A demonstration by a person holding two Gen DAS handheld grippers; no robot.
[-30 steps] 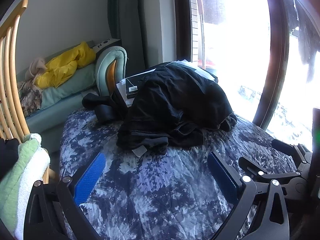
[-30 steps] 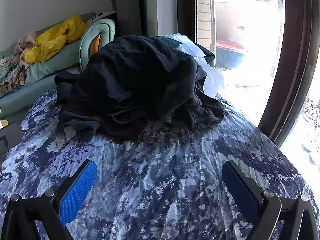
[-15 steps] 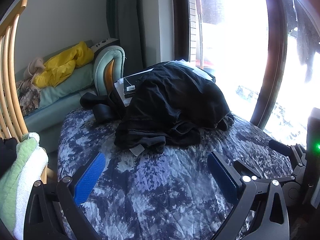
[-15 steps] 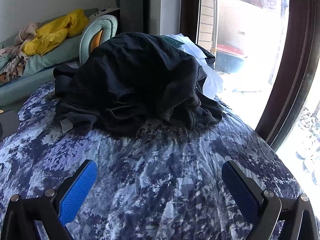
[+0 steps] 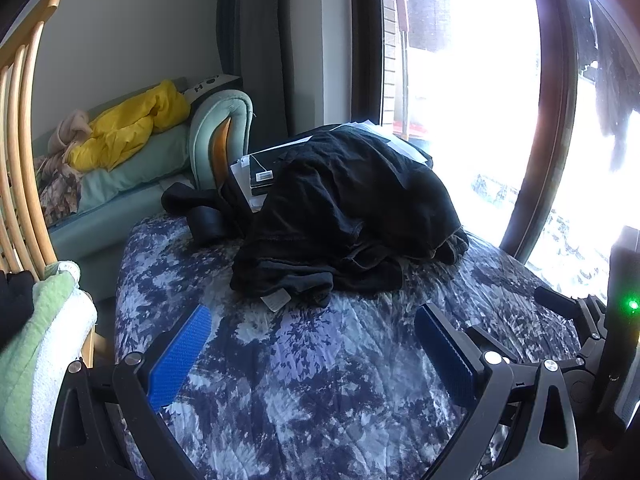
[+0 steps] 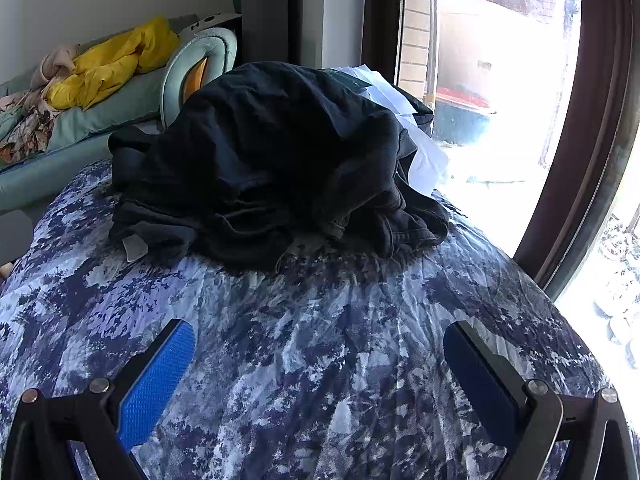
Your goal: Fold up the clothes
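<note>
A crumpled heap of black clothes (image 5: 344, 216) (image 6: 276, 160) lies at the far side of a blue-and-white patterned bedspread (image 5: 320, 380) (image 6: 320, 340). A white label (image 5: 275, 301) sticks out at the heap's near left edge. My left gripper (image 5: 314, 336) is open, low over the bedspread, well short of the heap, with nothing between its blue pads. My right gripper (image 6: 318, 360) is likewise open and empty, in front of the heap. Part of the right gripper's body (image 5: 580, 336) shows at the right edge of the left wrist view.
White papers and a dark box (image 5: 260, 172) lie under and behind the heap. A mint sofa (image 5: 132, 176) with a yellow garment (image 6: 108, 64) stands at the back left. A wooden chair back (image 5: 20, 120) with green and white towels (image 5: 44, 340) is at the left. A large window (image 6: 500, 80) fills the right.
Both grippers have drifted slightly, and the heap sits a little lower and nearer in the right wrist view. Neither gripper's opening has changed, and the clothes have not moved.
</note>
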